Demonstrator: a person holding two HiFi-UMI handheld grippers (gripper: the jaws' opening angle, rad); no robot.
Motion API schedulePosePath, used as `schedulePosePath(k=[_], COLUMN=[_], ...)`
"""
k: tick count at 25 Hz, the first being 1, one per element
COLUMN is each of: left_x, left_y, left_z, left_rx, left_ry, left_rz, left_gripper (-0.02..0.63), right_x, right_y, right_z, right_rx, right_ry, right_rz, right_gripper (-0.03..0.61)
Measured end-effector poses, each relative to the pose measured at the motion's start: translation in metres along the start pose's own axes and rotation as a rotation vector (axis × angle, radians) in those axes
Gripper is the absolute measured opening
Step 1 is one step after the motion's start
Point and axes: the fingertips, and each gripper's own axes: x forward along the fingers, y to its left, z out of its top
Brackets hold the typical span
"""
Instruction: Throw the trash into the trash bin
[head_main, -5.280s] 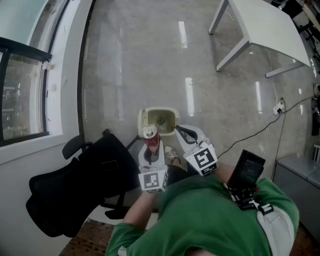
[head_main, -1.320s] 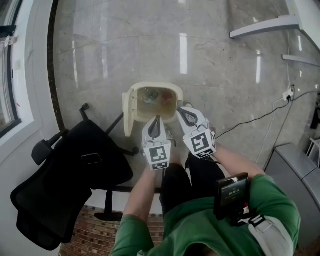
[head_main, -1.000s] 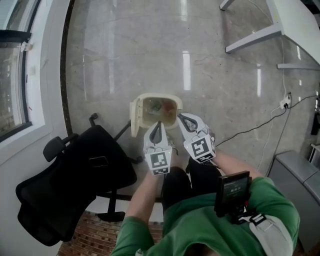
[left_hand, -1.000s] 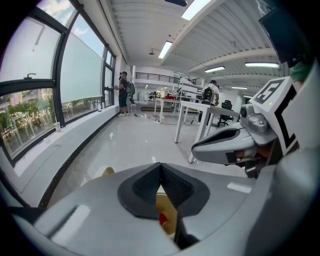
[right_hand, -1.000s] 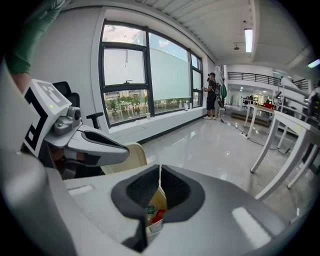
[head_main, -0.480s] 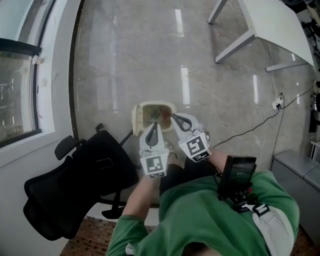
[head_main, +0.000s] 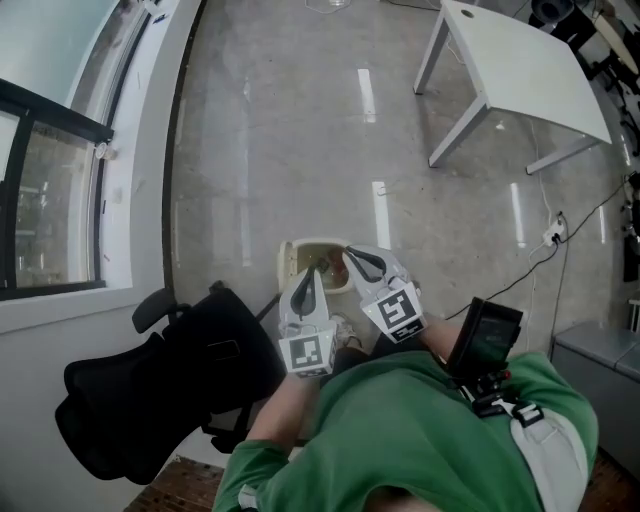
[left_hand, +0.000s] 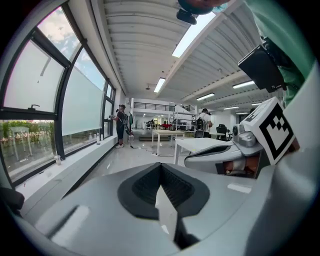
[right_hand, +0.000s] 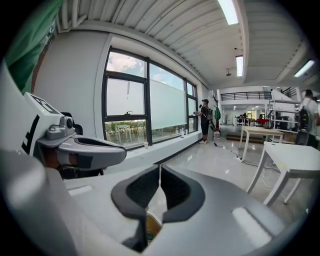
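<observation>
Hanging side by side above the trash bin (head_main: 318, 250), the left gripper (head_main: 306, 273) and the right gripper (head_main: 348, 256) both point forward and slightly down, with the bin on the floor below and just ahead of their tips. In the head view the right gripper's tips lie over the bin's open, upturned mouth, while the left gripper's tips sit at the rim nearest the person. That puts the right a little nearer the opening. The bin's flipped lid stands at its left side, next to the black office chair (head_main: 165, 385). A white table (head_main: 520, 70) stands well beyond the bin, to its right.

Each gripper's own view shows its two dark pads pressed together at the tips with nothing between them, so neither carries any trash. The grippers cover part of the bin's inside, and what shows is too small to name. Judging by the empty, closed grippers over the open bin, the drop looks done, and any next piece would have to be fetched from away from the bin.
</observation>
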Motion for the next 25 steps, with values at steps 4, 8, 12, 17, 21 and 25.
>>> schedulePosePath(k=[4, 8, 12, 17, 21, 25], left_x=[-0.017, -0.031, -0.042, -0.053, -0.061, -0.066], left_y=[-0.002, -0.002, -0.005, -0.005, -0.008, -0.010], left_z=[0.033, 0.060, 0.080, 0.093, 0.104, 0.114], left_rx=[0.010, 0.025, 0.032, 0.025, 0.029, 0.030], left_ry=[-0.067, -0.137, -0.183, -0.216, -0.249, -0.273], left_rz=[0.013, 0.022, 0.030, 0.038, 0.041, 0.035], left_gripper=[0.006, 0.006, 0.006, 0.006, 0.006, 0.006], right_x=[-0.020, -0.037, -0.053, -0.069, -0.081, -0.086], right_y=[0.006, 0.010, 0.013, 0.016, 0.018, 0.019], right_z=[0.032, 0.055, 0.077, 0.096, 0.107, 0.112], right_rx=[0.015, 0.034, 0.022, 0.011, 0.005, -0.003], right_ry=[-0.057, -0.101, -0.153, -0.206, -0.234, -0.247], right_rz=[0.011, 0.013, 0.011, 0.003, -0.008, -0.016], right_gripper=[0.015, 0.015, 0.015, 0.015, 0.015, 0.015])
